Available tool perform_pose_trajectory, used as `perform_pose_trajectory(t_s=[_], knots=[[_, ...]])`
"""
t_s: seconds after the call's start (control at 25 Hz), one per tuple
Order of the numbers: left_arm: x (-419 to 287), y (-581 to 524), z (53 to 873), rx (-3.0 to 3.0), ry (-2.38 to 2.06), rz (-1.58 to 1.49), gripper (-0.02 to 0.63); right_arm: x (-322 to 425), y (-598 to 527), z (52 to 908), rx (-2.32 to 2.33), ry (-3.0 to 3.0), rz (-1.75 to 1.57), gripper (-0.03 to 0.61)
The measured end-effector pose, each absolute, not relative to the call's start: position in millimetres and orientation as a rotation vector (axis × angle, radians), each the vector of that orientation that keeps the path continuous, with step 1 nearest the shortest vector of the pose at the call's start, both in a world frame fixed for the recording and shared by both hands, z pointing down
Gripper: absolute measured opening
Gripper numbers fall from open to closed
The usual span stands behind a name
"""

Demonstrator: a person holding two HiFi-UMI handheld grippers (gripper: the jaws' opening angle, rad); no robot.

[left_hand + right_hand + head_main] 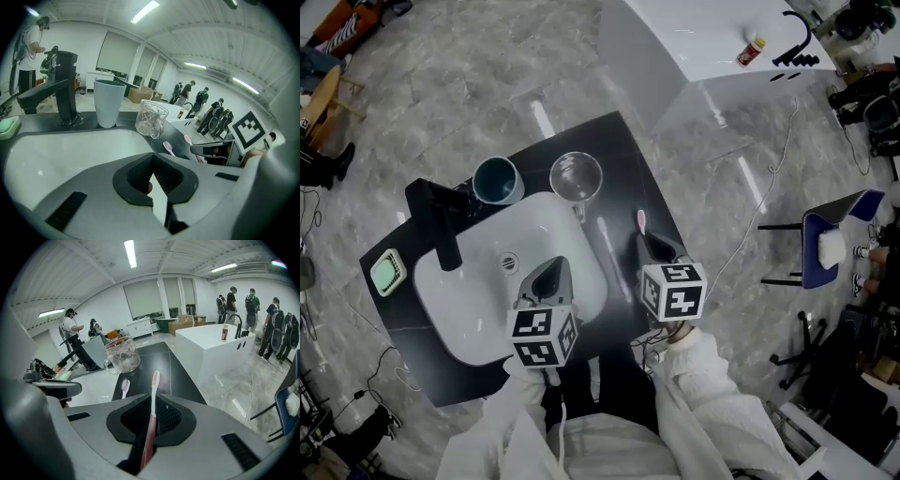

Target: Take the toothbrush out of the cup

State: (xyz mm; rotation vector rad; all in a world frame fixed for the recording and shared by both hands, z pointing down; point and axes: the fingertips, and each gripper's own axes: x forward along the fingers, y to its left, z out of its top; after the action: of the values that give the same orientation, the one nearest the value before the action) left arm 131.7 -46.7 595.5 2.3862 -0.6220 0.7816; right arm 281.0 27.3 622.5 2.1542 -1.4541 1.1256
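A pink toothbrush (151, 420) stands between the jaws of my right gripper (152, 416), its head (641, 220) pointing away over the black counter (623, 150). That gripper (658, 246) is shut on the handle, to the right of the sink. A second toothbrush (606, 240) with a white handle lies flat on the counter beside the basin; its head (125, 387) shows near the clear glass cup (577, 176). A teal cup (497, 180) stands left of the glass one. My left gripper (549, 274) hangs over the white sink (478, 323), jaws together with nothing in them.
A black faucet (441, 223) rises at the sink's left rim, and a green soap dish (387, 272) sits at the counter's left corner. A white island (712, 37) with a small bottle and a blue chair (834, 234) stand to the right. People stand in the background.
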Motion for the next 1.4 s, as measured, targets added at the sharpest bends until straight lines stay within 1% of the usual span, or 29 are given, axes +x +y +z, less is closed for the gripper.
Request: perform_pose_trajectory(t_s=[0.56, 1.4], knots=[[127, -45, 596, 2.372, -0.644, 0.776, -0.002, 259, 19, 628, 2.122, -1.57, 1.223, 0.04], [120, -48, 588, 2.376, -0.642, 0.746, -0.002, 255, 19, 614, 2.154, -1.549, 1.187, 0.04]])
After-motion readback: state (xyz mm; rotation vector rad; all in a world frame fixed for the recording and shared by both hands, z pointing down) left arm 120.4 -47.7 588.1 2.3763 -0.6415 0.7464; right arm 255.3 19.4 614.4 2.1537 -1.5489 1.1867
